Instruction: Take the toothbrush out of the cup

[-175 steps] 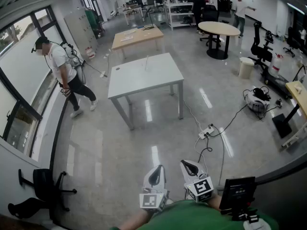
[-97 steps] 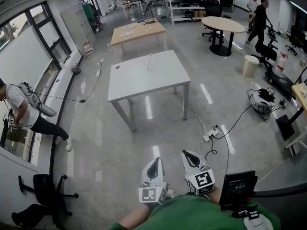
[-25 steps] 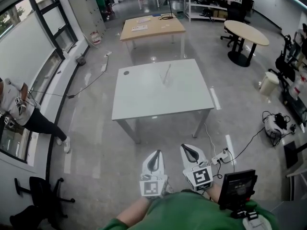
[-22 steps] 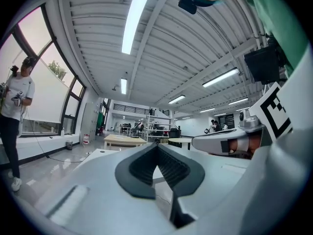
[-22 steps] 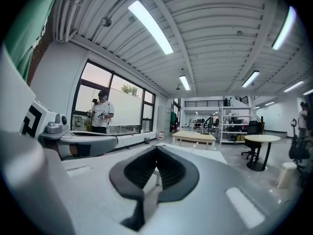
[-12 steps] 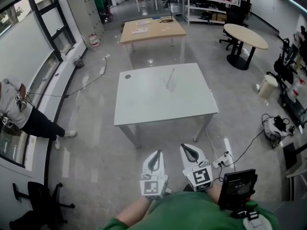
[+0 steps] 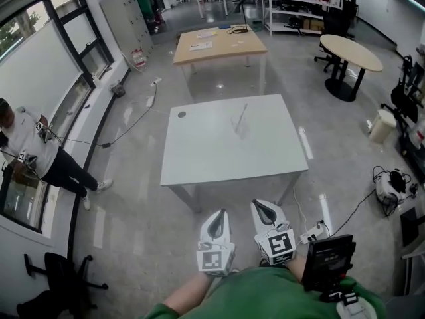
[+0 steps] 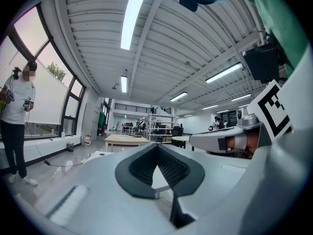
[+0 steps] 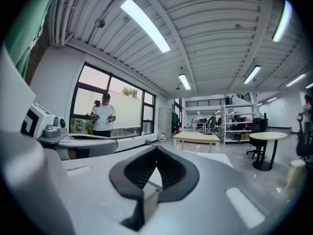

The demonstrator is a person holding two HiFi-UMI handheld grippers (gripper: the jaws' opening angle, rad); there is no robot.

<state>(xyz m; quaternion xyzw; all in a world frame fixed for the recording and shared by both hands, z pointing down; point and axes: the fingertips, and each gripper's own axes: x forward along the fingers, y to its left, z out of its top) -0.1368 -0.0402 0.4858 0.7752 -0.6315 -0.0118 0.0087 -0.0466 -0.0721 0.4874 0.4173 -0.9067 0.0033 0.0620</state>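
White slim toothbrush (image 7: 243, 113) is leaning in a clear cup (image 7: 240, 130), well ahead. Left gripper (image 7: 216, 216) and right gripper (image 7: 261, 208) are hanging closed, empty, so I'd open one early.

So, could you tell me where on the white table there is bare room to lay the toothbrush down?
Nearly all of the white table is bare: the whole near half, and the left side from the dark round spot down to the near edge. The only occupied patch is around the cup holding the toothbrush, right of centre toward the far edge.
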